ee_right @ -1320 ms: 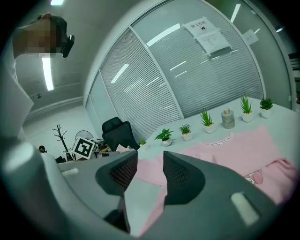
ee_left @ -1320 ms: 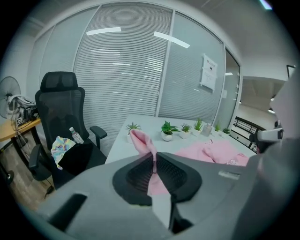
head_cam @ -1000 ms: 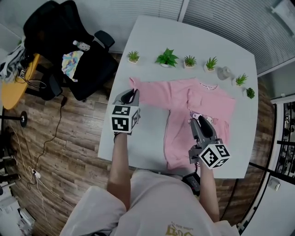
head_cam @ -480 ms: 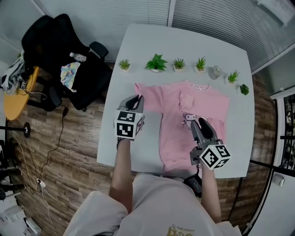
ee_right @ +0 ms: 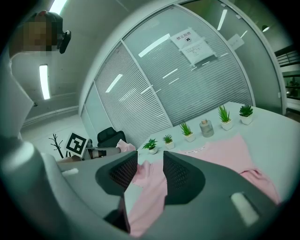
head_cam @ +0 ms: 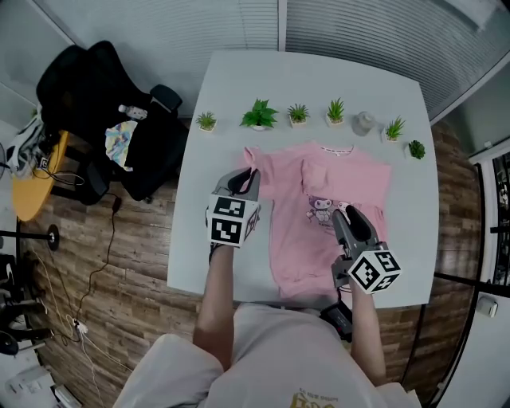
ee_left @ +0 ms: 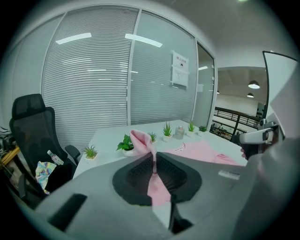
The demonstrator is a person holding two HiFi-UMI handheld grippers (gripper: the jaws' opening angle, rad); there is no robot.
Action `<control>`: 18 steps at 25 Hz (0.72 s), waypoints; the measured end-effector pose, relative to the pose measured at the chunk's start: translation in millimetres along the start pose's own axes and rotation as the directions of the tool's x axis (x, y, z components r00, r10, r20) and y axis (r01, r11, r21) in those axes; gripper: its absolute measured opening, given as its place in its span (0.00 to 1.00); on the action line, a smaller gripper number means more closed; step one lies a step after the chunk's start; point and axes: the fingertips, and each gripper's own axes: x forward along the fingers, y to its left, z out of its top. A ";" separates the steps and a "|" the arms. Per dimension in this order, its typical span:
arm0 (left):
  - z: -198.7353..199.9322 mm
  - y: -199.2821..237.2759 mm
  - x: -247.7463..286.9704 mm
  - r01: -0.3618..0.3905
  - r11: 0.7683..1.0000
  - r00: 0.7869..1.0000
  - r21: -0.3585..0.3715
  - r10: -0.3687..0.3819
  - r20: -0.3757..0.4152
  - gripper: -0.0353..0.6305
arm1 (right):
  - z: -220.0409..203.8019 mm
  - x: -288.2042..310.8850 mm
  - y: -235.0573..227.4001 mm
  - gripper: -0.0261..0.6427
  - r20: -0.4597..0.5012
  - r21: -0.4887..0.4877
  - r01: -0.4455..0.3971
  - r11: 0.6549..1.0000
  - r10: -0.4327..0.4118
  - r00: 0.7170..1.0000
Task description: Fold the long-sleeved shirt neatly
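Two grippers are busy with one pink shirt (head_cam: 335, 227). It lies flat on the white counter (head_cam: 319, 80), front side up, with its neck pointing away from the person. The left gripper (head_cam: 245, 178) is at the shirt's left edge. Its jaws are clenched on the end of the sleeve (head_cam: 267, 171), and a bit of pink cloth sticks up out of them, lifted off the counter. The right gripper (head_cam: 351, 217) hangs over the lower right part of the shirt. Its jaws are released and pinch nothing; pink cloth only shows below the gap.

I think the step in hand is folding the left sleeve over the shirt's front. The next move would be to carry that sleeve across to the middle of the shirt, lay it down smooth and straight, and then let go. The pull should be gentle so the rest of the shirt does not slide or bunch up. The free right gripper could press down on the shirt to keep it in place.

Past the shirt's neck stands a row of little green plants (head_cam: 260, 115) in pots, with a small grey jar (head_cam: 364, 122) among them. Far to the shirt's left, off the counter, is a black chair (head_cam: 96, 103) on a wooden floor (head_cam: 103, 263). Beyond the plants are blinds (head_cam: 358, 24) on glass walls.
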 end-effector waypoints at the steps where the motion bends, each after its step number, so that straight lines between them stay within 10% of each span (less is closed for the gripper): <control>1: 2.8 -4.8 1.3 0.005 1.000 1.000 0.005 -0.005 0.002 0.10 | 1.3 -1.7 -2.1 0.29 0.003 0.002 0.001 1.000 -0.001 1.000; 18: 52.4 -102.6 40.2 0.089 0.994 0.996 0.069 -0.091 0.021 0.10 | 30.1 -35.0 -58.0 0.29 0.060 0.044 0.019 0.999 -0.022 0.998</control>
